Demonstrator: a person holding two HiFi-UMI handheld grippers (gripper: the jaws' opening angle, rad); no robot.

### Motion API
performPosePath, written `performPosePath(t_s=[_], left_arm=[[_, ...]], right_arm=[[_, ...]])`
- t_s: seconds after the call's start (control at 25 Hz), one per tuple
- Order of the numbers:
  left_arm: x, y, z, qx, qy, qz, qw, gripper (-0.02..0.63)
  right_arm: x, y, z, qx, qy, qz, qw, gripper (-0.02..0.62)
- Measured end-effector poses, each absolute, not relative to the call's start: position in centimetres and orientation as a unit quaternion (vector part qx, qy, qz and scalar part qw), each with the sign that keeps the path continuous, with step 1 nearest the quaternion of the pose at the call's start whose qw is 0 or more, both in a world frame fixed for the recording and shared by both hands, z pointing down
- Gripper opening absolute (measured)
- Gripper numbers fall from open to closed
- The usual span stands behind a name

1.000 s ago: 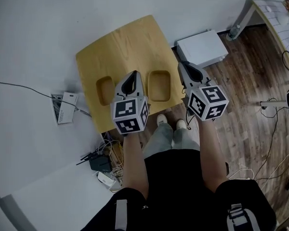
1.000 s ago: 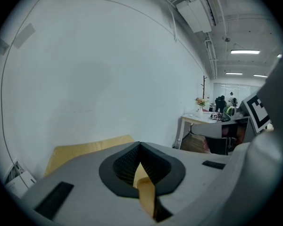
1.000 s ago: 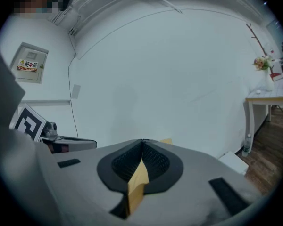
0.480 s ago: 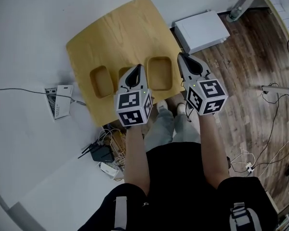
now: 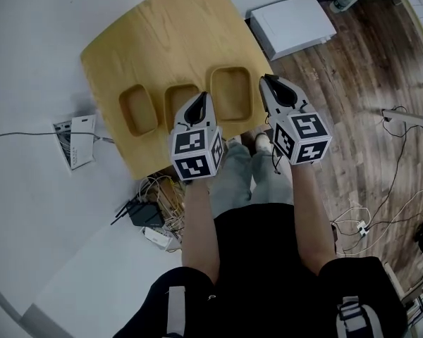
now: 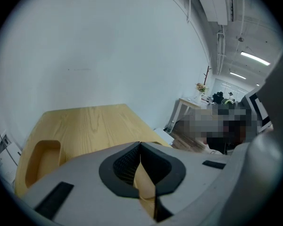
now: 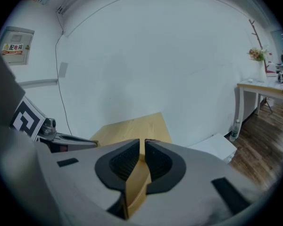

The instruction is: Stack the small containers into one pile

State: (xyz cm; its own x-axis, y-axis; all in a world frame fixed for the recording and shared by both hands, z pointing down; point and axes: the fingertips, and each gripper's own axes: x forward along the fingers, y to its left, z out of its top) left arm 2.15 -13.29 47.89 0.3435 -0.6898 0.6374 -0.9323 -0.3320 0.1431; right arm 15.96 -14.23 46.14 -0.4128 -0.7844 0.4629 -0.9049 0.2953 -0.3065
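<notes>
Three small wooden containers sit in a row near the front edge of the wooden table [image 5: 162, 41]: the left one [image 5: 137, 110], the middle one [image 5: 180, 101] and the larger right one [image 5: 230, 94]. My left gripper [image 5: 199, 97] hovers over the middle container's right side, shut and holding nothing. In the left gripper view its jaws [image 6: 140, 145] meet, with the left container [image 6: 40, 158] low at the left. My right gripper [image 5: 266, 80] hangs just right of the right container, past the table's edge, shut and holding nothing [image 7: 142, 142].
A white box [image 5: 292, 25] lies on the floor right of the table. A white device [image 5: 74, 141] and a tangle of cables [image 5: 151, 210] lie on the floor at the left. Wood flooring [image 5: 366, 83] is at the right. The person's legs stand at the table's front edge.
Both grippers have moved forward towards the table. All three containers now show; the left gripper previously hid the middle one.
</notes>
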Motion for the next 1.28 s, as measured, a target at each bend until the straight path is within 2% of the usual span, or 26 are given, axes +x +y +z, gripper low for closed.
performPosePath(t_s=[0.08,0.16,0.28,0.36,0.88,0.96,1.28], left_arm=[[2.2,-13.1,48.7,0.779,-0.516,0.244,0.259,0.005],[2.4,-12.8,49.6,0.779,-0.511,0.25,0.265,0.041],[2.4,-12.5,50.9,0.774,-0.508,0.261,0.274,0.043],[2.4,-12.3,51.7,0.771,-0.506,0.268,0.281,0.043],[1.9,-11.2,56.8,0.738,-0.502,0.325,0.312,0.043],[1.8,-11.2,57.0,0.738,-0.504,0.325,0.31,0.08],[1.7,-11.2,58.0,0.737,-0.497,0.329,0.32,0.08]], right_arm=[[15.6,-13.8,47.2,0.526,-0.795,0.274,0.124,0.04],[15.5,-13.5,48.0,0.525,-0.793,0.279,0.134,0.04],[15.2,-13.3,49.2,0.522,-0.789,0.288,0.147,0.04],[15.0,-13.2,50.1,0.519,-0.787,0.295,0.156,0.064],[13.3,-11.3,55.8,0.51,-0.76,0.342,0.212,0.064],[13.4,-11.0,56.5,0.512,-0.755,0.346,0.22,0.064],[13.3,-10.9,58.2,0.509,-0.742,0.367,0.237,0.064]])
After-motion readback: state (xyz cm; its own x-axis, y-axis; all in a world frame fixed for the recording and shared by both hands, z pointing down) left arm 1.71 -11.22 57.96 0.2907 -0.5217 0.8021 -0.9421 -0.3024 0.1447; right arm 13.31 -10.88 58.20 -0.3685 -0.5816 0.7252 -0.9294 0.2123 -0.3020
